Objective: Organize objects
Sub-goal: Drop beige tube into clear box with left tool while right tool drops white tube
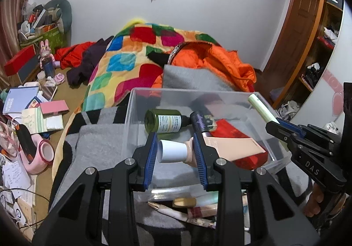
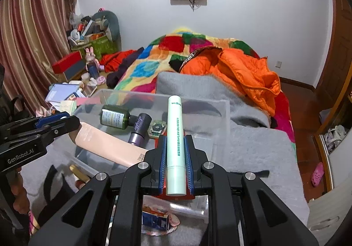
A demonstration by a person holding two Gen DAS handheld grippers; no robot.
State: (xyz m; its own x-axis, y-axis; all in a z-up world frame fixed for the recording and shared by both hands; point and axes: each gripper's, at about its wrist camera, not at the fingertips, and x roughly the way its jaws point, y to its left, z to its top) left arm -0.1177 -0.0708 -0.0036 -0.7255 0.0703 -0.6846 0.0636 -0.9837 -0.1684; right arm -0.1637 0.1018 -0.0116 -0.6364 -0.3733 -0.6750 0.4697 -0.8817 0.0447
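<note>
On the far left, a cluttered bedside surface [image 1: 33,118] is carrying booklets, a pink holder and loose papers, well apart from the work.

Next comes the left gripper [image 1: 176,153], whose jaws are clamping the neck of a peach-coloured cosmetic tube [image 1: 233,147], just behind its white cap [image 1: 170,150]. The tube is lying sideways across the jaws, cap to the left and flat crimped end to the right, and it is hanging over the near part of the clear plastic bin [image 1: 129,109]. Gripping at the stiff neck rather than the soft body probably keeps it from squashing or slipping.

Inside the bin, a dark green bottle [image 1: 162,123] with a white label is lying on its side, touching a purple-capped container [image 1: 199,123], with a red flat packet [image 1: 228,130] beneath them. The bin is sitting on a grey blanket [image 2: 264,147] spread over the bed, so it looks like the collecting place for the toiletries.

Below the bin's near wall, a gold-capped item [image 1: 184,202] and a pen-like stick [image 1: 173,213] are lying loose on the blanket, seemingly still to be sorted.

To the right, the right gripper [image 2: 176,158] is squeezing a slim pale green tube [image 2: 175,135] between nearly closed jaws. It is pointing straight ahead along them, printed with green lettering, its far end reaching over the bin. Both tubes appear poised for dropping in.
</note>
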